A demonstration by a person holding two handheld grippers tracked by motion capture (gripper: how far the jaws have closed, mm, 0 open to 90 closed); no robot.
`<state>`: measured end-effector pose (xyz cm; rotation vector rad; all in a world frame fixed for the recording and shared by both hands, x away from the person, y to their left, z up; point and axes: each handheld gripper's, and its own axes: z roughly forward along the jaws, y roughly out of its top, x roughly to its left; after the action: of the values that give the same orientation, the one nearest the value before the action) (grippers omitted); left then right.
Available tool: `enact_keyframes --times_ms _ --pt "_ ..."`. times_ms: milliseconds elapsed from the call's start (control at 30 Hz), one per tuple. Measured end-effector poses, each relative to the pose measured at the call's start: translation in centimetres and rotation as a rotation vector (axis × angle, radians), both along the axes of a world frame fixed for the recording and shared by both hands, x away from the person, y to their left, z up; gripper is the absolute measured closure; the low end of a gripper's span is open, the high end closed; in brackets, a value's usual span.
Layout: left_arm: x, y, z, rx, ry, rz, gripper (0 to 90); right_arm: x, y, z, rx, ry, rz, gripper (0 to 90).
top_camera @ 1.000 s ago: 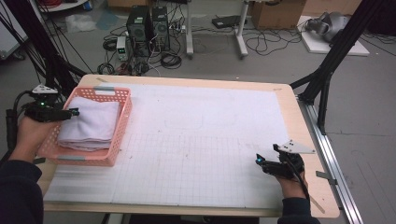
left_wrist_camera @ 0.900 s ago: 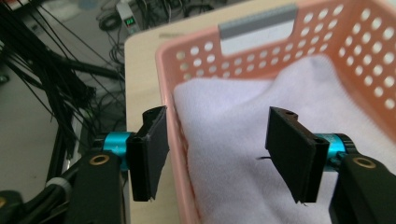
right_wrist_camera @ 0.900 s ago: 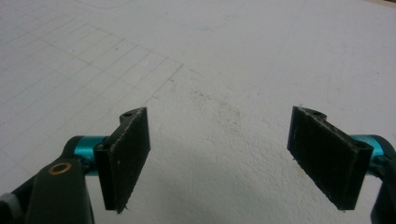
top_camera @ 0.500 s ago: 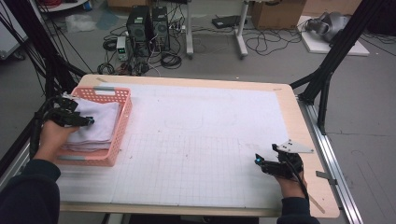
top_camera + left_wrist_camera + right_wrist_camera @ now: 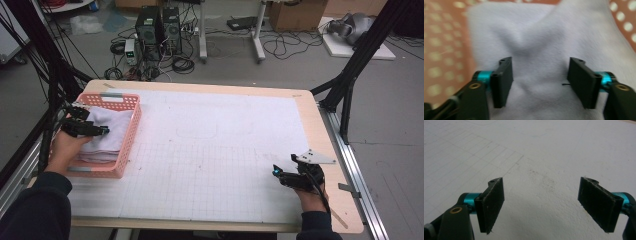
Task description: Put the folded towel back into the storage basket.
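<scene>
- At the far left of the high view, the left gripper point(image 5: 89, 127) sat over the pink plastic basket point(image 5: 131, 125), which stood near the left edge of the table point(image 5: 320, 135).
- A stack of folded white towels point(image 5: 112, 132) lay inside the basket, reaching close to its rim.
- In the left gripper view, the left gripper point(image 5: 540, 77) had its jaws spread wide, having just been opening further, with a raised fold of the top towel point(image 5: 541, 42) between them.
- That view was blurred, so whether the pads actually touched the cloth was hard to say; they appeared to stand clear of the fold on both sides rather than pinch it.
- The basket's perforated wall point(image 5: 441, 50) ran behind the towel on the left of that view and showed again at the upper right corner.
- The middle of the table was covered by a white gridded mat point(image 5: 210, 150).
- Toward the right, near the front edge, the right gripper point(image 5: 280, 175) rested low over the mat, well apart from the basket, its grey three-cornered plate point(image 5: 312, 157) on top.
- In the right gripper view, the right gripper point(image 5: 541, 202) had its jaws spread apart with bare mat point(image 5: 536, 165) between them, lightly smudged just ahead.
</scene>
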<state>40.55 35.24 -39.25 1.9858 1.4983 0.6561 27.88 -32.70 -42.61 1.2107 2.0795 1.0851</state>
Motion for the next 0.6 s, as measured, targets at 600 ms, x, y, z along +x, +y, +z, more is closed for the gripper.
enact_keyframes --times_ms 600 --pt "-6.5 -6.5 3.7 -0.433 -0.549 -0.216 17.2 0.2 0.5 0.3 0.021 -0.017 0.016 20.0"
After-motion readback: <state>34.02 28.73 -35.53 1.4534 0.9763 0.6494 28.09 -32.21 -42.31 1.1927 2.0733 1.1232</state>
